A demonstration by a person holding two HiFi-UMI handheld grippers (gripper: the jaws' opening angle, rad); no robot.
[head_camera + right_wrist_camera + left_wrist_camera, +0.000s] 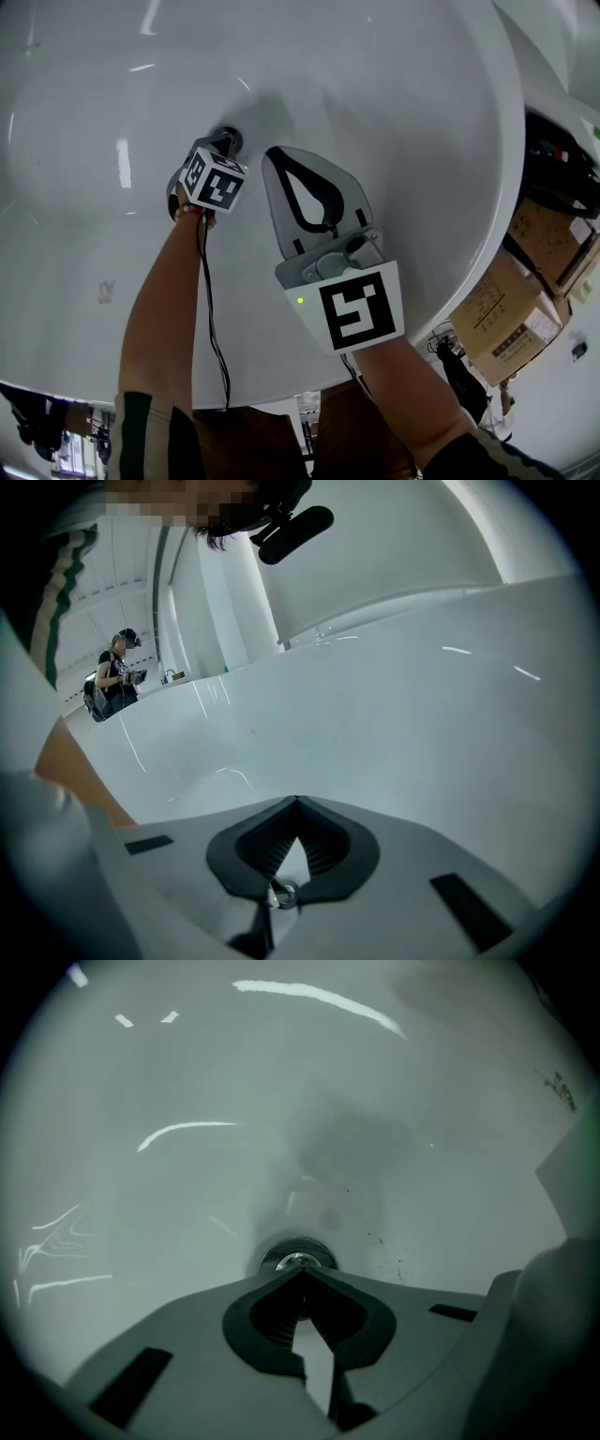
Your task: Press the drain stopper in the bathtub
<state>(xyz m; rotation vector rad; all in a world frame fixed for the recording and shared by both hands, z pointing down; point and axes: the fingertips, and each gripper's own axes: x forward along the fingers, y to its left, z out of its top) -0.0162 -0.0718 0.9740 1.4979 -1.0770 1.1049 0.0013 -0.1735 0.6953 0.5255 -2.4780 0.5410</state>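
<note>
One white bathtub (394, 84), one metal drain stopper (296, 1259) down on its floor. Two grippers in play. Left gripper (300, 1273): jaws closed, tips together, right at stopper's near edge, nothing gripped. Right gripper (273, 153): jaws closed too, empty, held just beside left one, clear of stopper. Beyond rim, at least two cardboard boxes (502, 314). One person (116, 672) standing far off past tub edge.

drain stopper (297, 1260): round, chrome, part-hidden | location: floor of bathtub (394, 112) | bathtub: white, glossy
</note>
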